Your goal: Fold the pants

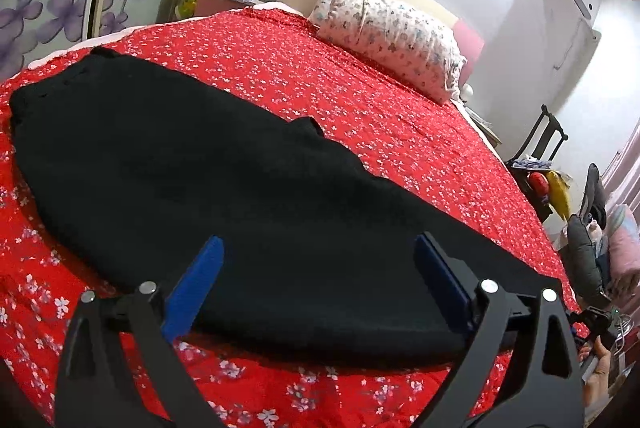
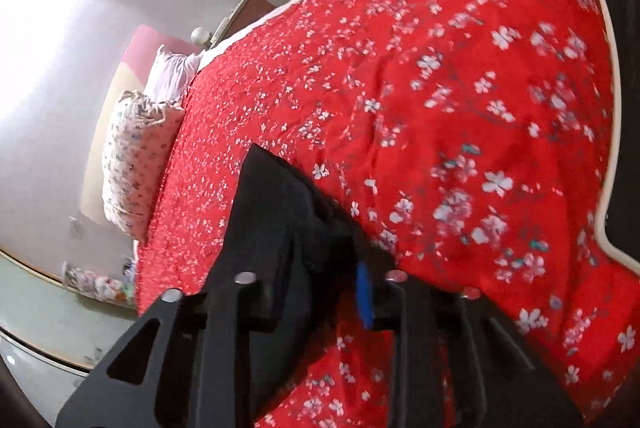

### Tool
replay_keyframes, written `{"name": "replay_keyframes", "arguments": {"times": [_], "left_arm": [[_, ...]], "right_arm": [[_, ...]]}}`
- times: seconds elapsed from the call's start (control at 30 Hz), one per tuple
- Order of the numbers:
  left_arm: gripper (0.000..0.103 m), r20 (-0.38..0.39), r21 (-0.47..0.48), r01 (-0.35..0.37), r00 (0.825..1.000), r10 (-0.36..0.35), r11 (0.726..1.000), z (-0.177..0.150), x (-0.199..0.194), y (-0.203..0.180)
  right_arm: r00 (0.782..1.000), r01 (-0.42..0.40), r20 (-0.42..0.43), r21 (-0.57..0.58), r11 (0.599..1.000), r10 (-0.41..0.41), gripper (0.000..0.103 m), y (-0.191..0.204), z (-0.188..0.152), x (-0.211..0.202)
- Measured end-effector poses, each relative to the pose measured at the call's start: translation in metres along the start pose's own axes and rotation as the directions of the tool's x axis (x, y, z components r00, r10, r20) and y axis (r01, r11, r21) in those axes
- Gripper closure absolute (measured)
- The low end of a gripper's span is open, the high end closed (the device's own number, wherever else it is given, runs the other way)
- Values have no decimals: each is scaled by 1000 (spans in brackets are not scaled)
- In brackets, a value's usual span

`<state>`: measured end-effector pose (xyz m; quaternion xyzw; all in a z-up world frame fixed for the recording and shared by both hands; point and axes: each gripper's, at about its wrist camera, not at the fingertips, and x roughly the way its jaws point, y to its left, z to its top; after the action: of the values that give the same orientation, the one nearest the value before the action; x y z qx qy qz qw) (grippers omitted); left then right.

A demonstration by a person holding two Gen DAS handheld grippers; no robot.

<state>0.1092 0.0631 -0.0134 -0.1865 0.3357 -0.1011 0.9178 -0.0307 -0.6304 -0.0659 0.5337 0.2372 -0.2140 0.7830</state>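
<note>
Pants: the black pants [image 1: 208, 164] are lying flat on the red floral bedspread [image 1: 360, 100], running from 10 o'clock down to 5 o'clock in the left wrist view; a small flap is sticking up along the far edge.
Left gripper: the left gripper [image 1: 316, 248] is hovering over the near end of the pants with its blue fingers [image 1: 200, 276] spread wide apart, gripping nothing.
Right gripper: the right gripper [image 2: 320, 268] is sitting at 6 o'clock in its own view, its jaws drawn close together with a fold of black cloth [image 2: 280, 196] between them; the blue pad is showing only as a thin strip. Whether this cloth belongs to the pants cannot be told from the blurred view.
Bedspread: it is covering the whole bed, with small white blossoms printed on it.
Pillow: a floral pillow [image 1: 392, 36] is resting at the head of the bed, at 1 o'clock in the left wrist view.
Chair: a dark chair [image 1: 540, 144] with bright objects on it is standing beside the bed at 3 o'clock.
</note>
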Motion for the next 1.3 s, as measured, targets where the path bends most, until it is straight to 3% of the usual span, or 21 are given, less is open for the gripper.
{"name": "replay_keyframes", "arguments": {"times": [0.13,0.27,0.37,0.5,0.67,0.97,1.13,1.3], "left_arm": [[7,-6,-28,-8,1000,8,1000,1,0,5],[7,7,-70,-29,1000,30,997,3,-3,15],[7,14,-74,-60,998,61,995,5,-5,17],[7,16,-66,-92,996,93,994,7,-6,18],[7,9,-57,-102,995,103,993,8,-5,19],[7,-8,-60,-89,996,89,994,8,-1,18],[7,-17,-35,-83,996,83,996,7,2,14],[7,-10,-43,-72,997,71,997,7,-1,16]], "right_arm": [[995,-86,55,47,995,83,89,3,-1,-12],[983,-121,129,-82,989,131,89,40,-11,-31],[967,-180,142,-206,962,212,89,76,-26,-43],[942,-253,107,-398,882,318,89,136,-66,-55],[922,-342,-36,-547,765,386,89,191,-132,-46],[914,-406,-292,-627,664,283,89,243,-239,14],[911,-409,-332,-644,646,245,89,252,-269,23],[921,-384,-333,-684,621,203,89,256,-287,28]]}}
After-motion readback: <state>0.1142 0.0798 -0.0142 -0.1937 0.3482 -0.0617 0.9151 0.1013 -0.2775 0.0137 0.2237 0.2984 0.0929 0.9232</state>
